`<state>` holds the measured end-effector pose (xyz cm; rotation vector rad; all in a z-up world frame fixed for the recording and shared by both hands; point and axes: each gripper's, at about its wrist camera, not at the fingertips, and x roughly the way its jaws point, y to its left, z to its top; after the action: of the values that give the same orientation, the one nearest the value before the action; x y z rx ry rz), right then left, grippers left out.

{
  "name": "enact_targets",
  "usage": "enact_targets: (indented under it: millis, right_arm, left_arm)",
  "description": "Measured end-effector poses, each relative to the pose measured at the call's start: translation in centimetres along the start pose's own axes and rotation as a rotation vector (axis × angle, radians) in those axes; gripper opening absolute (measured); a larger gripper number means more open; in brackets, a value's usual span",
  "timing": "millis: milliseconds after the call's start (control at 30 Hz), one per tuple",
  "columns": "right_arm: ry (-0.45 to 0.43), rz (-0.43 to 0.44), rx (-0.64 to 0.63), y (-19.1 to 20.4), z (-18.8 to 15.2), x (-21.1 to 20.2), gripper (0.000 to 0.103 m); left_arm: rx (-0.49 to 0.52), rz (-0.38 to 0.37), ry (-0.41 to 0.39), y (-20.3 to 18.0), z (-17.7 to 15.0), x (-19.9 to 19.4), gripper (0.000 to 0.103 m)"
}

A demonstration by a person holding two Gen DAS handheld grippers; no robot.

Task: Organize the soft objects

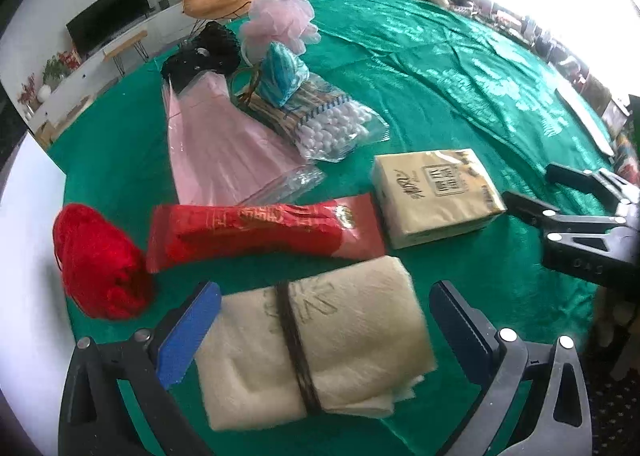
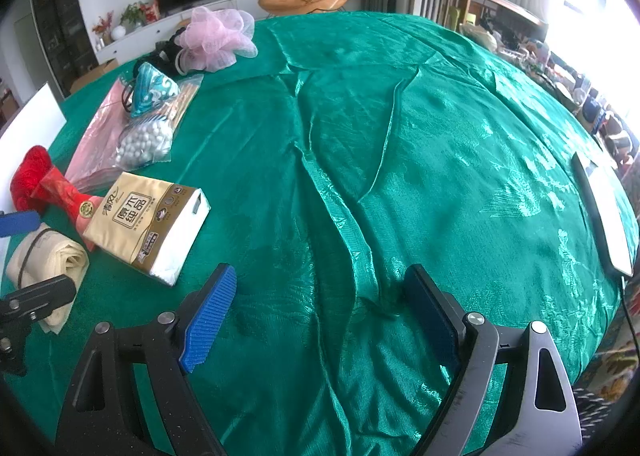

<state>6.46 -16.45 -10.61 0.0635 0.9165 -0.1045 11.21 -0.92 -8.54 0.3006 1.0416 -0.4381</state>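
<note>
A cream folded towel point(image 1: 320, 340) bound with a dark band lies on the green cloth between the open fingers of my left gripper point(image 1: 324, 320); whether the pads touch it I cannot tell. Behind it lie a red packet point(image 1: 260, 232), a red yarn ball point(image 1: 96, 260), a tissue pack point(image 1: 436, 195), a pink bag point(image 1: 224, 151), a bag of cotton balls point(image 1: 340, 127), a blue pouch point(image 1: 280, 71), a black item point(image 1: 204, 51) and a pink mesh puff point(image 1: 280, 19). My right gripper point(image 2: 320, 304) is open and empty over bare cloth; it also shows in the left wrist view point(image 1: 532, 191). The towel point(image 2: 48, 264) and the tissue pack point(image 2: 148, 223) lie to its left.
The table is covered with a wrinkled green cloth point(image 2: 400, 135). A white flat object point(image 2: 604, 211) lies near the right edge. A white board point(image 2: 28, 123) stands at the left. A TV, an orange chair and furniture stand beyond the table.
</note>
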Motion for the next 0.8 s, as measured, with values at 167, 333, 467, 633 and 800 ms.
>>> enact_targets:
  millis: [167, 333, 467, 633, 800]
  right_arm:
    - [0.0, 0.0, 0.0, 0.0, 0.0, 0.0, 0.088]
    - [0.0, 0.001, 0.0, 0.0, 0.0, 0.0, 0.088]
    - [0.0, 0.002, 0.001, 0.0, 0.0, 0.0, 0.088]
    - [0.0, 0.003, 0.001, 0.0, 0.0, -0.1, 0.088]
    - [0.0, 0.004, 0.004, 0.0, -0.1, -0.1, 0.088]
  left_arm:
    - [-0.022, -0.005, 0.021, 0.8, 0.6, 0.9, 0.103]
    - [-0.005, -0.005, 0.05, 0.4, 0.5, 1.8, 0.103]
    - [0.033, 0.0, 0.08, -0.3, -0.4, 1.4, 0.103]
    - [0.045, -0.041, 0.148, -1.1, -2.8, -0.1, 0.103]
    - [0.052, -0.128, 0.193, -1.2, -4.6, -1.1, 0.103]
